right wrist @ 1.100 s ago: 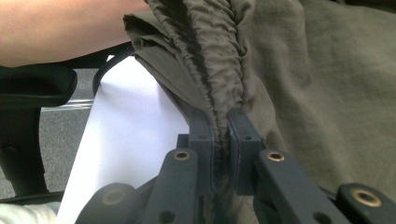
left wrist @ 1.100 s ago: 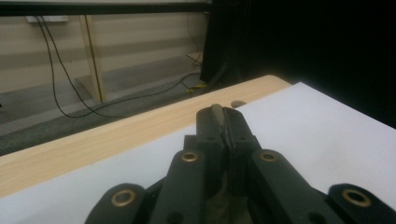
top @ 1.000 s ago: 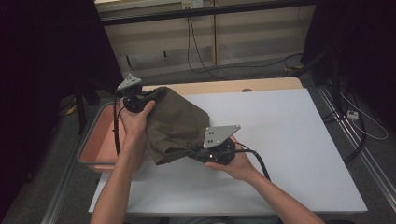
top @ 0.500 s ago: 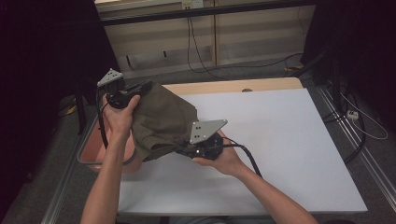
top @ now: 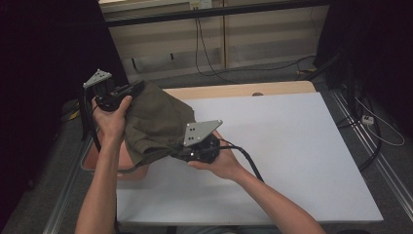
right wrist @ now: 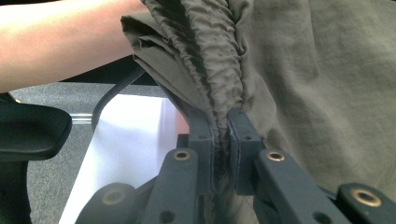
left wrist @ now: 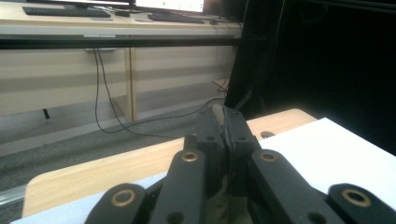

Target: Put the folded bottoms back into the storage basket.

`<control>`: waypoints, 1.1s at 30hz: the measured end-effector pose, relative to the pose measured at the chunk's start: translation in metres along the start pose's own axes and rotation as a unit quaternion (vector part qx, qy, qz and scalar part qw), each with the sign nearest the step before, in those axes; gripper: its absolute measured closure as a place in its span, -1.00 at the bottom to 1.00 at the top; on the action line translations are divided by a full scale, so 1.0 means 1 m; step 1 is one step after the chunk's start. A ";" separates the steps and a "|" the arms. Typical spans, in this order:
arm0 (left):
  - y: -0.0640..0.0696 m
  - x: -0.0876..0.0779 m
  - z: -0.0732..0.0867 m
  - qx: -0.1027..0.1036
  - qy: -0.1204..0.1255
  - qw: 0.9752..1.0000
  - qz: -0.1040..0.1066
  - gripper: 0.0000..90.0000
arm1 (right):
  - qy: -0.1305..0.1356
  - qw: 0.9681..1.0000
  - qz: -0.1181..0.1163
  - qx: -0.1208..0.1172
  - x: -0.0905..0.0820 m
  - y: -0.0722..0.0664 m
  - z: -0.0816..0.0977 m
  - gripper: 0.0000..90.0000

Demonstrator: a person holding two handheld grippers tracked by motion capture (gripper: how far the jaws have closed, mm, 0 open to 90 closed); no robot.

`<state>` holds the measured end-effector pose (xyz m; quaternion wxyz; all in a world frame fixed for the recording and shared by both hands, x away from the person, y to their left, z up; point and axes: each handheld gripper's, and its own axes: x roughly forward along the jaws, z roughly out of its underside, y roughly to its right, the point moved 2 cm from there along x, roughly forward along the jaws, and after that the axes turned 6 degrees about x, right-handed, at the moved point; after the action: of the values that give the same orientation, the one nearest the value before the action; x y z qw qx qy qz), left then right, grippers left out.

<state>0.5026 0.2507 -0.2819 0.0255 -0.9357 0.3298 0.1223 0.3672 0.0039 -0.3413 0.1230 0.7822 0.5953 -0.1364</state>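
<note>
Both tongs, left (top: 127,91) and right (top: 181,152), stay clamped on the olive garment (top: 156,122); keep its elastic waistband taut, lifting evenly above the surface (top: 292,146).

From my seat I see a white sheet (top: 272,146) covering most of the wooden table (top: 234,90). A pinkish tray (top: 104,168) sits at the table's left edge. Beyond the table stands a pale cabinet wall (top: 214,39), with black cables (top: 219,68) trailing down onto the grey floor. Monitors (left wrist: 163,5) rest on a desk behind.
</note>
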 end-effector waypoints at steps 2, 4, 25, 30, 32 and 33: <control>-0.002 -0.003 -0.002 0.001 0.001 1.000 -0.003 0.93 | 0.001 1.000 -0.001 -0.001 0.003 -0.001 -0.002 0.84; -0.004 -0.006 -0.004 0.000 0.003 1.000 -0.006 0.93 | 0.003 1.000 -0.004 -0.002 0.006 0.000 -0.005 0.84; -0.029 -0.035 -0.013 0.001 0.005 0.999 -0.037 0.94 | -0.001 1.000 -0.020 -0.009 0.042 0.001 -0.028 0.84; -0.036 -0.042 -0.015 0.003 0.006 0.999 -0.044 0.93 | 0.003 1.000 -0.028 -0.008 0.051 -0.001 -0.032 0.84; -0.040 -0.045 -0.016 0.000 0.009 0.999 -0.046 0.93 | 0.002 1.000 -0.027 -0.010 0.055 -0.001 -0.035 0.84; -0.042 -0.047 -0.016 -0.001 0.012 0.999 -0.047 0.93 | 0.002 1.000 -0.027 -0.010 0.057 -0.001 -0.037 0.84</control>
<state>0.4971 0.3102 -0.2564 0.0266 -0.9515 0.2860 0.1102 0.3834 0.0679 -0.3274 0.1255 0.7646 0.6182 -0.1322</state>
